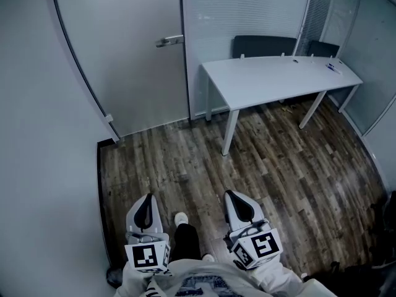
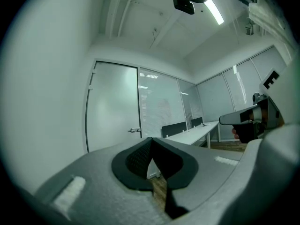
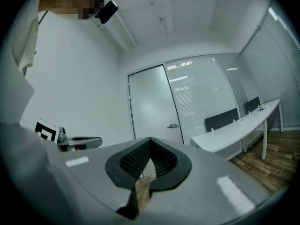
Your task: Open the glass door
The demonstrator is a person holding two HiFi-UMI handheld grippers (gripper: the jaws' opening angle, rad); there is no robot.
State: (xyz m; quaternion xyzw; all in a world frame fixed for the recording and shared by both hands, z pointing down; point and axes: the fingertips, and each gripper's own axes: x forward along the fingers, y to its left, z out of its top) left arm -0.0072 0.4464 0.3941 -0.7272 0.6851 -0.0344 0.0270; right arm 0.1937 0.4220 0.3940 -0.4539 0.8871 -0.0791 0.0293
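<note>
Looks like the approach step: glass door [image 1: 124,60] sits shut far left, handle [image 1: 169,41] well away. Jaws on left gripper [image 1: 147,203] and right gripper [image 1: 238,203] are together, empty. Next move: reach that handle.

Dark wood-plank floor [image 1: 278,166] lies under me; ahead, a long white desk [image 1: 272,79] stands by the blinded glass partition [image 1: 247,17], two dark chairs [image 1: 263,45] behind its far edge.

Ahead, the glass door [image 1: 124,54]; desk [image 1: 272,79] to its right.
The handle [image 1: 169,41] is found at the door's right edge, chairs [image 1: 265,45] behind the desk; left gripper [image 1: 147,198] and right gripper [image 1: 231,196] are held abreast, well short.
</note>
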